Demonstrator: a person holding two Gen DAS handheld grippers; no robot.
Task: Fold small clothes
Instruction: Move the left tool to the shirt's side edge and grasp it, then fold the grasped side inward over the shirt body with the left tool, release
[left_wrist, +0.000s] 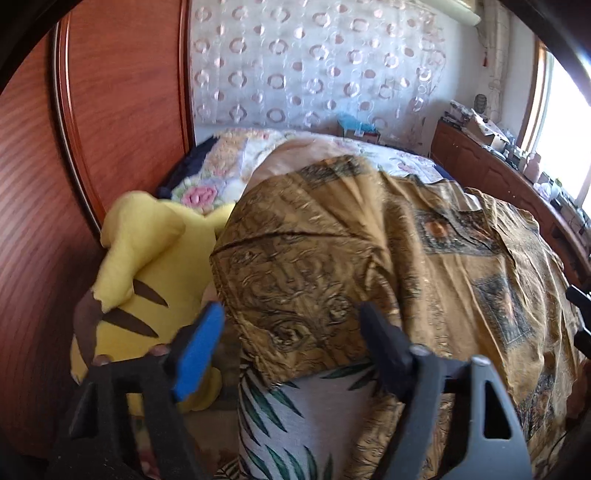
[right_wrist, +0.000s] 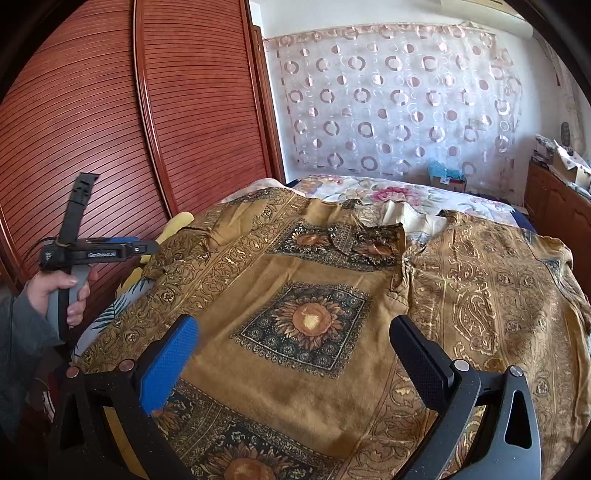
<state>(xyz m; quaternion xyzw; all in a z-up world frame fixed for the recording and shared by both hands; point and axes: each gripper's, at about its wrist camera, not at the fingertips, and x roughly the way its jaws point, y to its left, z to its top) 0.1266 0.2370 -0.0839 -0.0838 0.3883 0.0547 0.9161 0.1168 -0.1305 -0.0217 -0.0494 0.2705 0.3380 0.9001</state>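
A mustard-brown garment (right_wrist: 317, 295) with gold paisley borders and dark sunflower squares lies spread flat on the bed. Its left edge (left_wrist: 295, 266) hangs over the bed's corner in the left wrist view. My left gripper (left_wrist: 291, 328) is open, its jaws wide apart just in front of that left edge, holding nothing. It also shows from the side in the right wrist view (right_wrist: 147, 247), held by a hand at the garment's left edge. My right gripper (right_wrist: 295, 343) is open and empty, hovering over the garment's near middle.
A yellow plush toy (left_wrist: 147, 266) sits between the bed and the red wooden wardrobe (right_wrist: 110, 129). A leaf-print sheet (left_wrist: 288, 413) shows under the garment. A floral quilt (right_wrist: 399, 195) covers the far bed. A wooden cabinet (right_wrist: 554, 206) with clutter stands at right.
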